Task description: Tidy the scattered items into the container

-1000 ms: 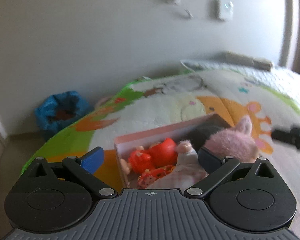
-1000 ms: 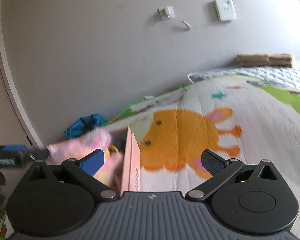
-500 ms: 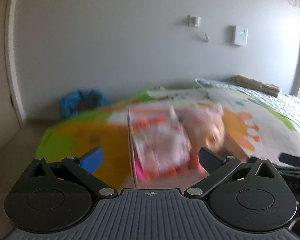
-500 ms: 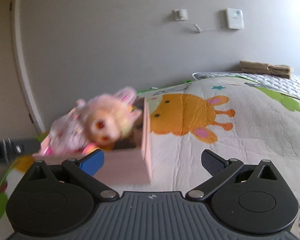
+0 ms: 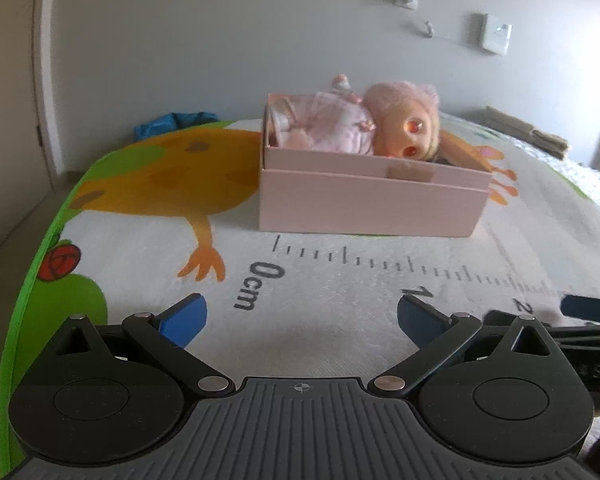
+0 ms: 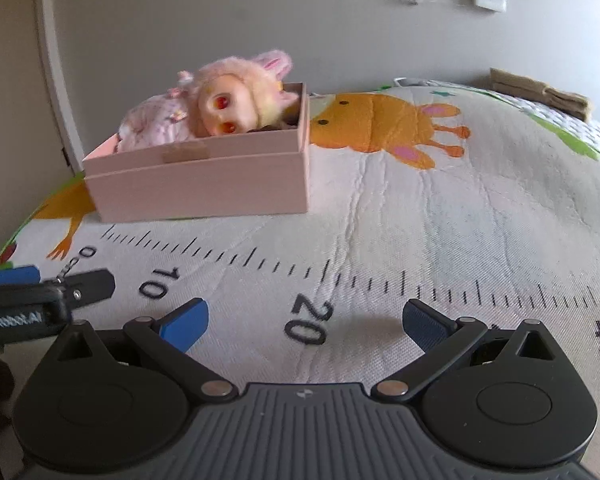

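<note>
A pink box (image 5: 372,204) (image 6: 204,182) stands on a printed play mat. A doll with pink hair and a pink dress (image 5: 364,124) (image 6: 216,108) lies on top of its contents, head above the rim. My left gripper (image 5: 302,316) hovers low over the mat well in front of the box, open and empty. My right gripper (image 6: 305,322) is also open and empty, in front of the box and to its right. Each gripper's fingertips (image 5: 588,308) (image 6: 24,280) show at the edge of the other's view. What else lies in the box is hidden.
The play mat (image 6: 440,208) has a printed ruler, orange animals and a green border (image 5: 28,284). A blue bag (image 5: 168,126) lies on the floor by the wall. Folded cloths (image 6: 540,94) sit at the far right. A grey wall with a socket and switch plates stands behind.
Both grippers have pulled back and down from above the box to low over the mat. The box and doll now sit farther ahead, seen from the side.
</note>
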Available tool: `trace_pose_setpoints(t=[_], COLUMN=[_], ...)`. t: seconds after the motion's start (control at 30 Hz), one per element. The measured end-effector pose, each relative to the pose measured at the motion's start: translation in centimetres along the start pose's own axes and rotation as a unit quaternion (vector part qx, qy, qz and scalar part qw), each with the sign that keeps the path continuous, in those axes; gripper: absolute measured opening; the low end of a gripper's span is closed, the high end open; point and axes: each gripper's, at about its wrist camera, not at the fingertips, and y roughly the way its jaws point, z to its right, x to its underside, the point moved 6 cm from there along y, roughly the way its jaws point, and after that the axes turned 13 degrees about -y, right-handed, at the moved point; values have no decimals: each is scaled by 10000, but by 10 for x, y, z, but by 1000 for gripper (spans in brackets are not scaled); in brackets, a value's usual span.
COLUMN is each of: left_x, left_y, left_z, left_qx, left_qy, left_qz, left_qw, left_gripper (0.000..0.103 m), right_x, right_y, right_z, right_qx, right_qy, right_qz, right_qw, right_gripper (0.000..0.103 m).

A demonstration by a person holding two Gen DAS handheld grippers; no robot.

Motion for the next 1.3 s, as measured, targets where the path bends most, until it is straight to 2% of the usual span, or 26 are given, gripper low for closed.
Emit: trace_pose_setpoints(t=[0.1, 0.23, 1.3], left_x=[-2, 3, 3], left_y=[12, 18, 17], left_z=[1, 7, 7], left_qx=[-230, -423, -405], left_qy=[127, 431, 414], left_qz=[-147, -190, -197], left_qw=[9995, 9980, 9981], left_gripper=[103, 103, 103], right_x=[-2, -5, -6], right_y=[11, 17, 19], right_z=[5, 11, 12], right_qx=[127, 149, 133], right_qy=[-70, -116, -153], right_qz=[-166, -125, -97], right_qw=[9998, 9997, 9997], right_gripper=[103, 103, 103])
